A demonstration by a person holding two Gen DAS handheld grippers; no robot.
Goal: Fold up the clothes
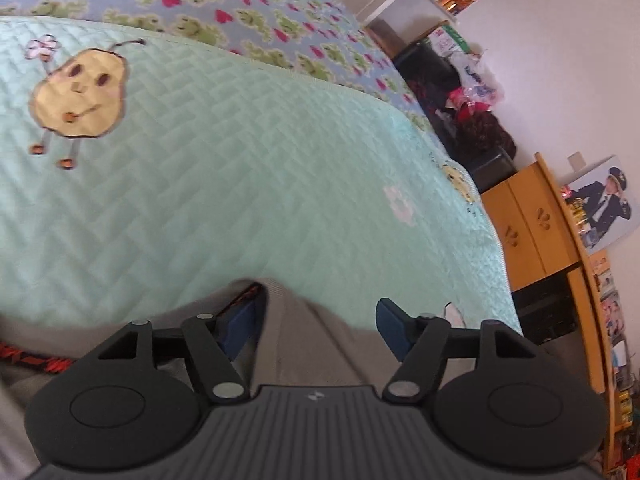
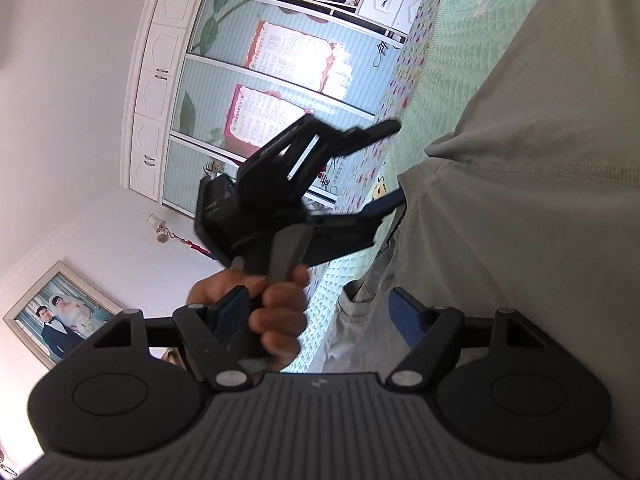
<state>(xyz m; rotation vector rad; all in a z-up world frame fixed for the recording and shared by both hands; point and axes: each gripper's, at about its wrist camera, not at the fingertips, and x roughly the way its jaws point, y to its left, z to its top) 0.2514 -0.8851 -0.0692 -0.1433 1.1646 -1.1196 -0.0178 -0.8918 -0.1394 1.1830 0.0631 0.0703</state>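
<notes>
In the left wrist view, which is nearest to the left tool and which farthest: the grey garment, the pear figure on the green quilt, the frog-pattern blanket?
1. Grey garment: between the open fingers of the left tool.
2. Pear figure: upper left, on the green quilt.
3. Frog-pattern blanket: top, beyond the quilt's far edge.

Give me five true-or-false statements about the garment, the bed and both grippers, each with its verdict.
1. The grey garment lies between the left gripper fingers. True.
2. The bed cover is plain red. False: mint green, quilted, with cartoon figures.
3. The right gripper is clamped shut. False: its jaws stand apart.
4. A hand shows in the right wrist view. True.
5. The garment is neatly folded. False: it hangs loose.
</notes>
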